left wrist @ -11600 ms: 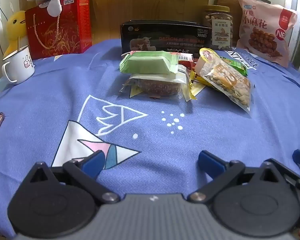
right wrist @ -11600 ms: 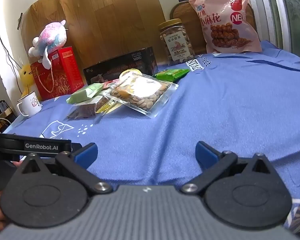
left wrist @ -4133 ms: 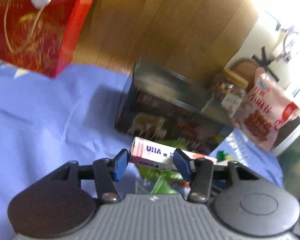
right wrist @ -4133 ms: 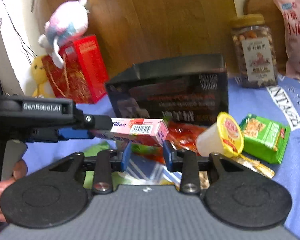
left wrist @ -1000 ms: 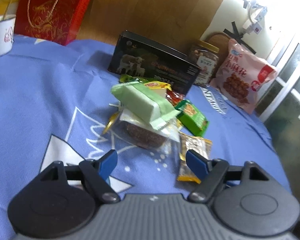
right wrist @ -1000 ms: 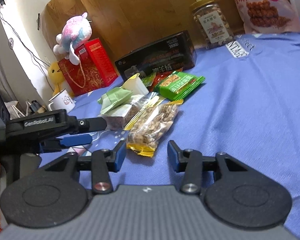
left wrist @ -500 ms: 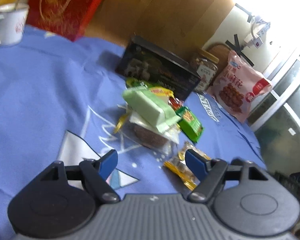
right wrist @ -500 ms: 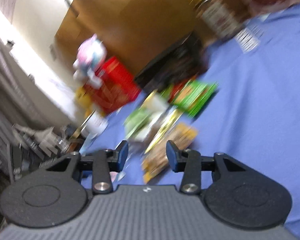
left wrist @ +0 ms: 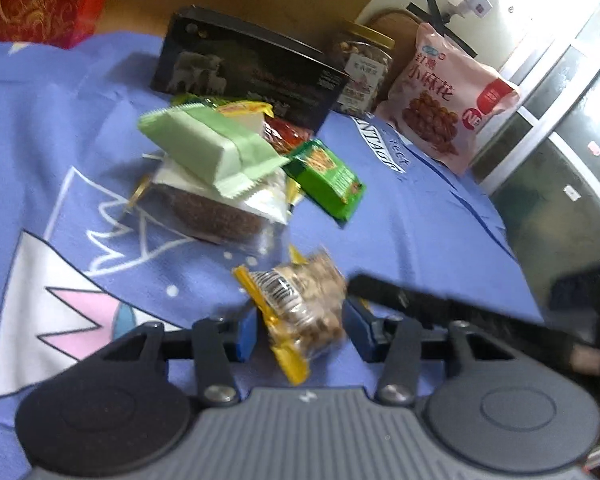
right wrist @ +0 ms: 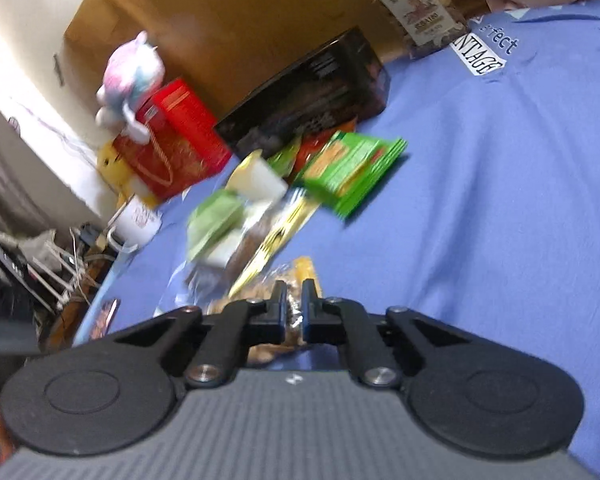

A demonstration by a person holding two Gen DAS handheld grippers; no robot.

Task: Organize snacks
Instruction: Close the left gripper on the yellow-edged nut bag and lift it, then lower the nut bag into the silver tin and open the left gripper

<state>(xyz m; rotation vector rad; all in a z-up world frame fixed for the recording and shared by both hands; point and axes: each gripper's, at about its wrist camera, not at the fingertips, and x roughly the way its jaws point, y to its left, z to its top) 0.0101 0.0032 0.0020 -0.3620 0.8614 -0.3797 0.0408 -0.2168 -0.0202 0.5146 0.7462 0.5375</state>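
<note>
A clear nut packet with yellow ends hangs just above the blue cloth. It sits between the blue pads of my left gripper, whose jaws are closing and touch its two sides. From the right, the fingers of my right gripper reach in to the same packet. In the right wrist view my right gripper is shut, pinching the edge of the nut packet. Behind lies the snack pile: a pale green packet, a bright green packet and a brown cake in clear wrap.
A black box, a nut jar and a pink snack bag stand along the back. A red gift box, a plush toy and a white mug are at the left. A phone lies near the cloth's left edge.
Both grippers have closed in. The nut packet, earlier flat on the cloth, is now raised between the left pads with the right fingers pinched on its edge. Both views moved nearer the pile.
</note>
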